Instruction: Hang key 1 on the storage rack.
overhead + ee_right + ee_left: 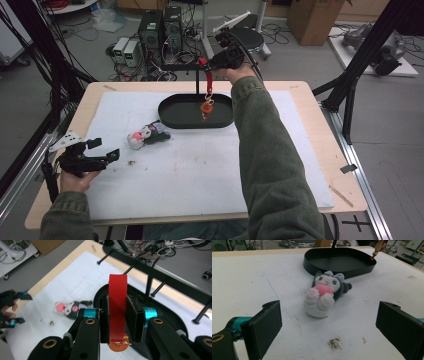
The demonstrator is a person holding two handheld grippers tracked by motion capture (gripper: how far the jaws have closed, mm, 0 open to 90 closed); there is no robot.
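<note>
My right gripper point(205, 63) is raised over the far side of the table, shut on a red strap point(209, 78). An orange charm point(206, 106) hangs from the strap above the black oval tray point(170, 117). In the right gripper view the strap point(117, 290) stands up between the pads of the right gripper point(117, 301), with the charm point(118, 346) below. A small plush toy point(147, 135) in white, pink and dark grey lies on the white mat. My left gripper point(106, 149) rests low at the table's left, open, its jaws spread wide facing the plush point(324, 293) from a little short of it.
A black post with horizontal pegs point(130, 268) rises behind the tray. The tray's wall point(352, 267) stands just beyond the plush. The white mat point(200, 170) covers most of the wooden tabletop. Small dirt specks point(334, 343) lie near the left gripper. Cables and computers sit on the floor beyond the table.
</note>
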